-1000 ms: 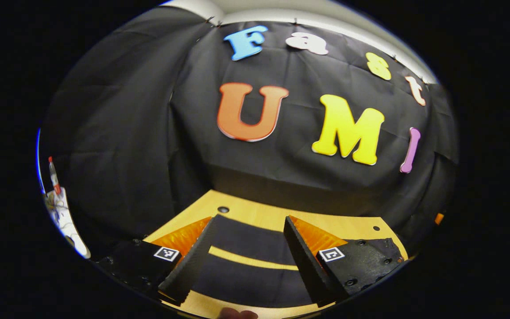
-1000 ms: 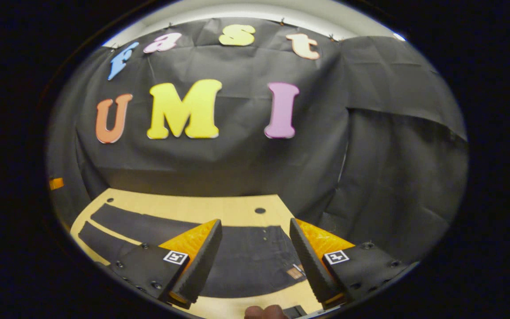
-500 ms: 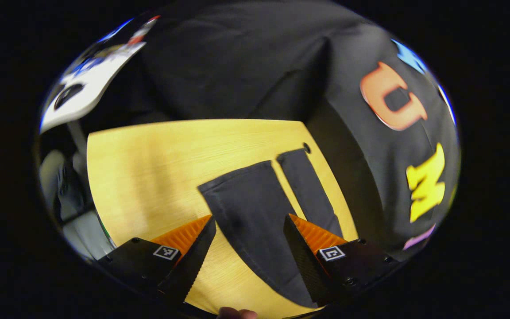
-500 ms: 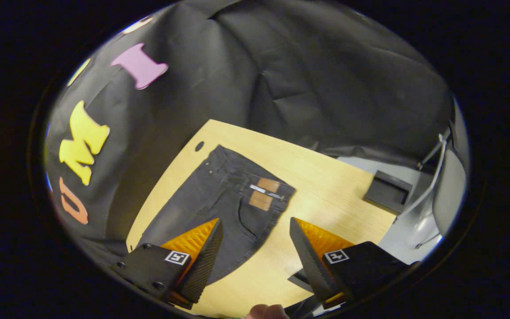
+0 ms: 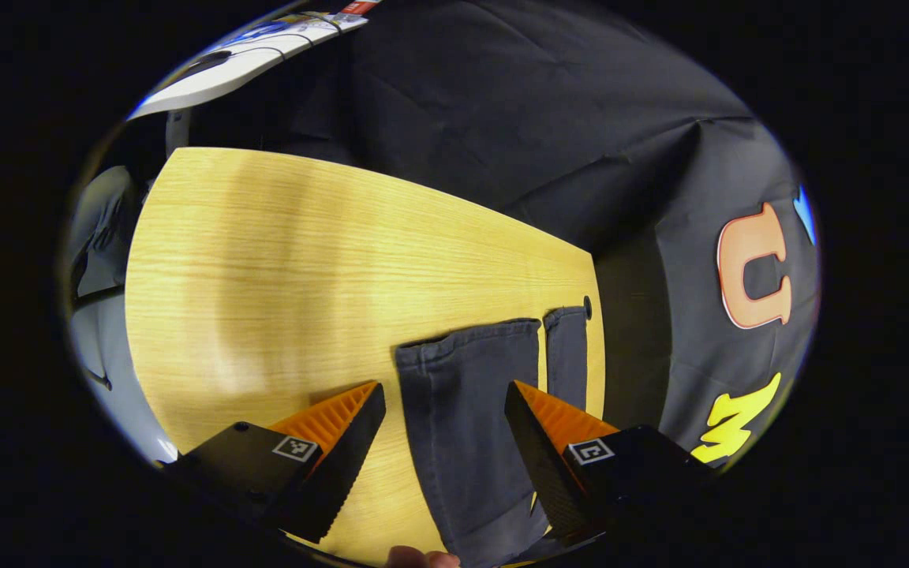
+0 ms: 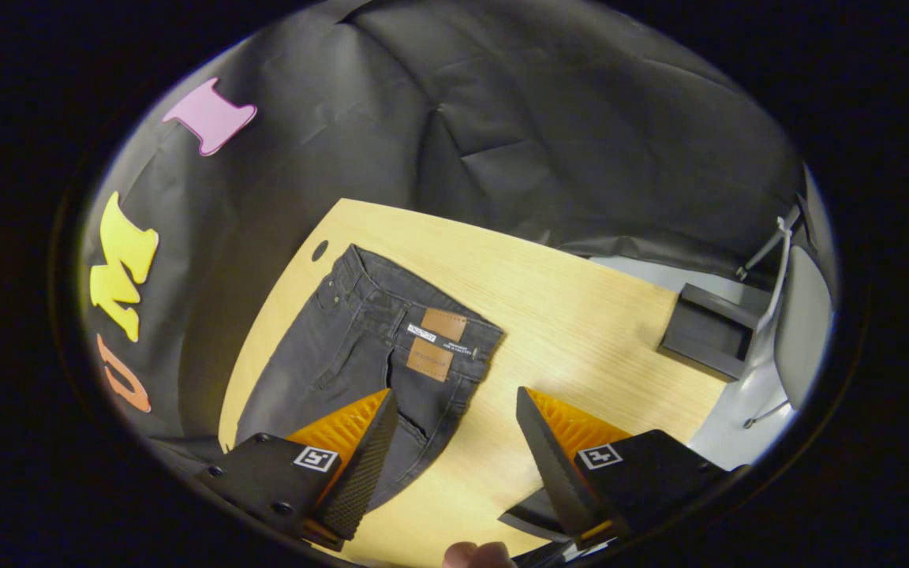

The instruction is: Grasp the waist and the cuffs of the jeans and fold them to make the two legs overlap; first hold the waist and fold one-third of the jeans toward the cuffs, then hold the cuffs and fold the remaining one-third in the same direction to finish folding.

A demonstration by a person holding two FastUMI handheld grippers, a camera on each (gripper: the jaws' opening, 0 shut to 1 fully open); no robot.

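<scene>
1. The dark jeans (image 6: 368, 347) are laid flat along the table's (image 5: 281, 260) far edge by the booth wall, waist (image 6: 415, 312) at one end, cuffs (image 5: 470, 343) at the other, legs side by side.
2. Against a second ago, both cameras are now tilted down over the denim rather than at the wall.
3. Two tan patches (image 6: 435, 339) are seen at the waistband; their writing cannot be read.
4. The left gripper (image 5: 443, 442) is held wide apart above the near leg, the right gripper (image 6: 454, 454) likewise by the waist; nothing is gripped.
</scene>
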